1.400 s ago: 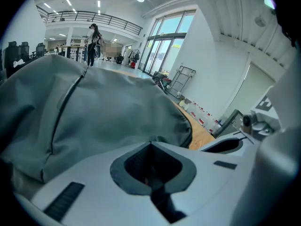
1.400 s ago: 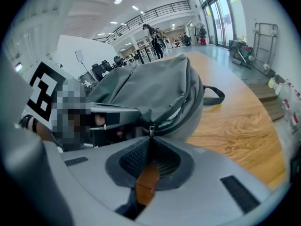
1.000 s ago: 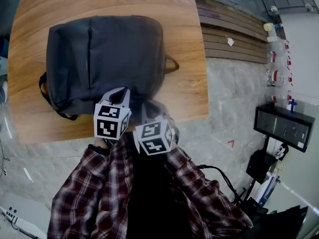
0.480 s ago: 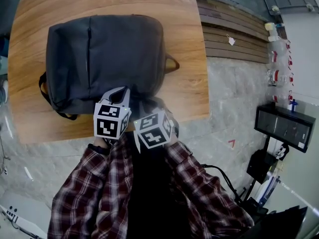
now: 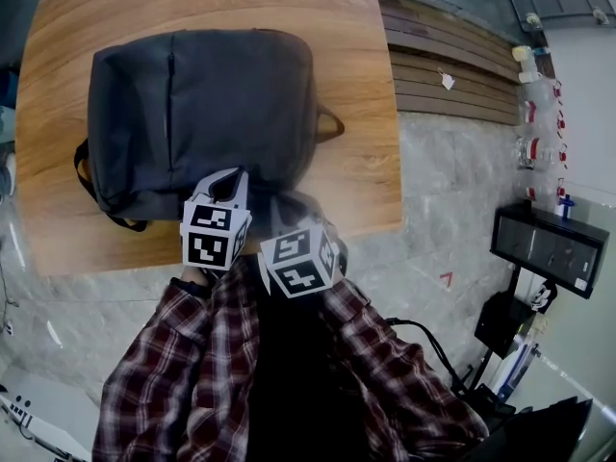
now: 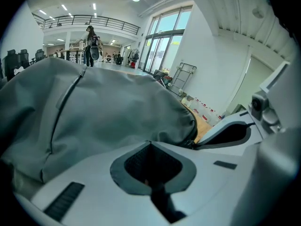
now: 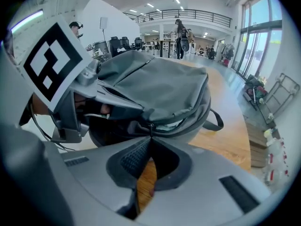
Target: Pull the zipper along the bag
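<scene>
Head view shows the bag (image 5: 202, 114) flat on the bench (image 5: 356, 27), its near edge at 6 o'clock under both grippers. At that edge the left gripper (image 6: 150, 142) is clenched on bag fabric and has not shifted in the last second. The right gripper (image 7: 150, 136), clamped on the zipper pull (image 7: 150, 125), has edged slightly toward 5 o'clock. Judged: the pull has barely begun, with most travel outstanding. The bag's long axis runs 9 to 3 o'clock, with the carry handle (image 5: 332, 123) pointing to 3.
</scene>
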`<action>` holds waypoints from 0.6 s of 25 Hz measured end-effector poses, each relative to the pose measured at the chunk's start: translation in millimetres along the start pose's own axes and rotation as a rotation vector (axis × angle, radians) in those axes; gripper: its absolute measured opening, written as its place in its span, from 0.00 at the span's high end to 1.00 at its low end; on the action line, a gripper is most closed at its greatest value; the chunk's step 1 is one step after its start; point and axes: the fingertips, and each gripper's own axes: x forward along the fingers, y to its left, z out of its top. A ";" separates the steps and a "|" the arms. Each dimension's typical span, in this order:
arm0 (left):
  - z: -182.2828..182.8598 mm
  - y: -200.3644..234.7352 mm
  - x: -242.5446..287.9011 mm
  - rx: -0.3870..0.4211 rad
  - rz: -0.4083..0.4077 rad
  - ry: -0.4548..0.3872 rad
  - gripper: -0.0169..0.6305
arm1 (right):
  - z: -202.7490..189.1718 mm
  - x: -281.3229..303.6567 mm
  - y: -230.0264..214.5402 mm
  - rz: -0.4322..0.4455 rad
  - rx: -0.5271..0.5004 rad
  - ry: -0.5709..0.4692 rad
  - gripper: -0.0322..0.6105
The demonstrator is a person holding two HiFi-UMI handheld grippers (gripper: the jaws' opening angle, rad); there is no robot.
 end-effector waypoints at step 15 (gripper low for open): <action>-3.8 1.6 7.7 -0.029 -0.045 0.054 0.96 | -15.4 -12.4 -36.4 0.035 -0.081 0.013 0.93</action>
